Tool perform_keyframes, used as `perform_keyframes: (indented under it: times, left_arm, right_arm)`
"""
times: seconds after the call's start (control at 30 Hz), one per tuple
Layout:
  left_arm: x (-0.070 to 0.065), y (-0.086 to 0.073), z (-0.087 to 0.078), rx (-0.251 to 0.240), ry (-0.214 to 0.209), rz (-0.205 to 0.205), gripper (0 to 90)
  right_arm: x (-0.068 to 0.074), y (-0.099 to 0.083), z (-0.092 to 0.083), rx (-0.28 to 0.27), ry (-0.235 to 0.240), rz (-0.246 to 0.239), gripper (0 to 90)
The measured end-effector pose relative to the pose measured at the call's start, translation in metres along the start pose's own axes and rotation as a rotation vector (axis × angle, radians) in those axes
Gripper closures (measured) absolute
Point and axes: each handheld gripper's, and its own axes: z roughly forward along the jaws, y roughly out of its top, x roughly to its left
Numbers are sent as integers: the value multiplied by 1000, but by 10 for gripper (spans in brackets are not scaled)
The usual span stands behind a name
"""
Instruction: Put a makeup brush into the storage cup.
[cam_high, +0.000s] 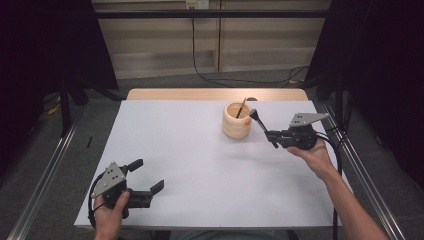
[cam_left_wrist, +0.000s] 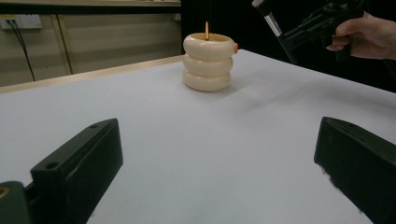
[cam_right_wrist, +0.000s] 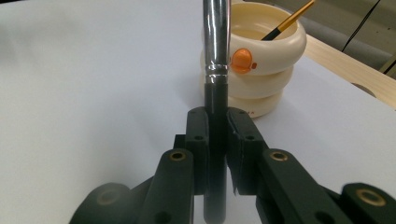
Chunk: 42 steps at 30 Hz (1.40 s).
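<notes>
The right tongs (cam_right_wrist: 217, 128) are clamped on the dark handle of a brush (cam_right_wrist: 216, 70) with a silver ferrule, held beside the cream ringed holder (cam_high: 236, 121), which stands toward the far right part of the white tabletop (cam_high: 200, 165). In the high view the right tongs (cam_high: 261, 125) point at the holder from its right side, with the brush just off its rim. A second, thin brush with an orange-yellow handle (cam_right_wrist: 288, 19) already leans inside the holder.

The left tongs (cam_high: 145, 177) rest near the front left corner of the tabletop, jaws wide apart and empty, well away from the work.

The grip looks narrow: the jaws pinch only a short stretch of the round handle, so the brush could swivel or slide if it is tilted or bumped. As a judgement, the main risk is the brush striking the holder's rim instead of clearing it, which could tip or push the light-looking holder toward the far edge. Its end could also knock the leaning thin brush and flick it out. Releasing too early, with the brush not yet over the opening, would drop it onto the tabletop, where it could roll off the right edge. With nothing steadying the holder, any sideways shove goes unchecked.
</notes>
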Motion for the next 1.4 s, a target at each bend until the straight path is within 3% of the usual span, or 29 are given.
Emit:
perform_keyframes:
  times: [0.43, 0.83, 1.17, 1.4]
  left_arm:
    - [0, 0, 0, -1, 2, -2, 13]
    - [1, 0, -1, -4, 9, -2, 12]
    - [1, 0, 0, -2, 7, -3, 13]
    - [-1, 1, 0, -7, -1, 2, 13]
  right_arm:
    - [1, -2, -9, -161, -22, 63, 799]
    - [2, 3, -18, -211, -29, 73, 799]
    - [-8, 12, -9, -234, -45, 86, 799]
    - [-13, 29, -1, -262, -50, 83, 799]
